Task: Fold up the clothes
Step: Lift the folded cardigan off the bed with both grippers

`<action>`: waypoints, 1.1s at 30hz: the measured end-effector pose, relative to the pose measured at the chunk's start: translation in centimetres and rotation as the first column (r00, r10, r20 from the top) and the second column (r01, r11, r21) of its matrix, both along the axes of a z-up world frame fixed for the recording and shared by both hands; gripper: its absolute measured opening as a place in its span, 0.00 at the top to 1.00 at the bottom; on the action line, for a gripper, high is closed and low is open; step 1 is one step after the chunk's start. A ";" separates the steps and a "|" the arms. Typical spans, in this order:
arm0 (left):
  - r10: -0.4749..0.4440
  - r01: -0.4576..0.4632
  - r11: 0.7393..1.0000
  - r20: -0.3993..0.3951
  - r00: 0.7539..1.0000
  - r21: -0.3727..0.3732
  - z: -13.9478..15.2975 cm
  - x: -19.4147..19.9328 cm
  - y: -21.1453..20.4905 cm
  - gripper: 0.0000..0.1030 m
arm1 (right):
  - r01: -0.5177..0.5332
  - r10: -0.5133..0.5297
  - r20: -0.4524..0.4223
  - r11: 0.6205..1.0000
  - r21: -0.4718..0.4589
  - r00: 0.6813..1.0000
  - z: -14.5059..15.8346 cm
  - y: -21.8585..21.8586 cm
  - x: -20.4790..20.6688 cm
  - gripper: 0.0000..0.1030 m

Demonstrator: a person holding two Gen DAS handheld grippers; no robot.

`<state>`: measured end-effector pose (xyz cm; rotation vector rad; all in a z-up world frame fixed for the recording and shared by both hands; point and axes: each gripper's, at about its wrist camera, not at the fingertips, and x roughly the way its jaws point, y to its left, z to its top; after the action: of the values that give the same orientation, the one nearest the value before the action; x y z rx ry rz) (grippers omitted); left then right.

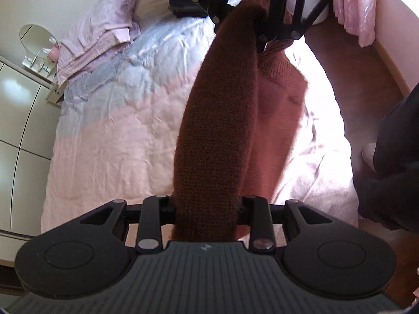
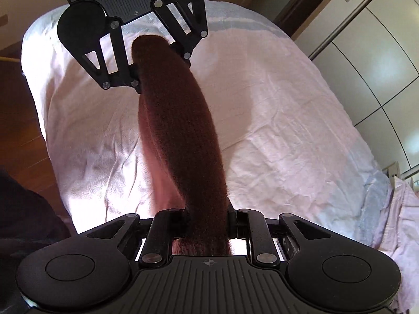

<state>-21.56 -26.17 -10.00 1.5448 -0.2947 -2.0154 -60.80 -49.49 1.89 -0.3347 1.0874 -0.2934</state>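
A rust-brown knitted sweater (image 1: 217,120) is stretched in the air between both grippers above a bed with a pale pink cover (image 1: 110,144). In the left wrist view my left gripper (image 1: 207,206) is shut on a bunched edge of the sweater. My right gripper (image 1: 262,39) grips the far end at the top, and the rest of the garment hangs down on the right towards the bed. In the right wrist view the sweater (image 2: 180,130) runs from my right gripper (image 2: 207,217), shut on it, up to the left gripper (image 2: 140,78). The pads are hidden in the knit.
A folded lilac quilt (image 1: 104,31) lies at the head of the bed. A round mirror (image 1: 36,36) stands on a nightstand beside glossy wardrobe doors (image 2: 379,65). A pink curtain (image 1: 358,5) and wooden floor (image 1: 361,91) are on the right, with a person's dark-clothed leg (image 1: 392,157).
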 end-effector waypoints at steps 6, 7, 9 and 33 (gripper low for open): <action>-0.068 0.067 0.996 -0.015 0.998 -0.059 5.3 -1.0 -1.6 0.73 | 0.049 -0.050 -0.021 0.998 -0.043 0.999 6.5 -1.3 -0.4 0.83; -0.080 0.078 0.994 -0.017 0.997 -0.072 5.9 -1.2 -2.0 0.73 | 0.061 -0.062 -0.020 0.997 -0.052 0.998 7.2 -1.6 -0.6 0.83; -0.105 0.103 0.990 -0.017 0.994 -0.097 6.7 -1.6 -2.9 0.73 | 0.087 -0.088 -0.016 0.994 -0.073 0.996 8.4 -2.1 -1.0 0.83; -0.459 0.442 0.837 0.028 0.888 -0.321 15.0 -19.8 -15.9 0.73 | 0.392 -0.374 0.120 0.895 -0.214 0.920 19.0 -11.0 -16.2 0.83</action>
<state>-41.35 -42.08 4.95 1.2979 -0.9987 -2.2081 -77.00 -60.46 20.85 -0.3135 1.0412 -0.7876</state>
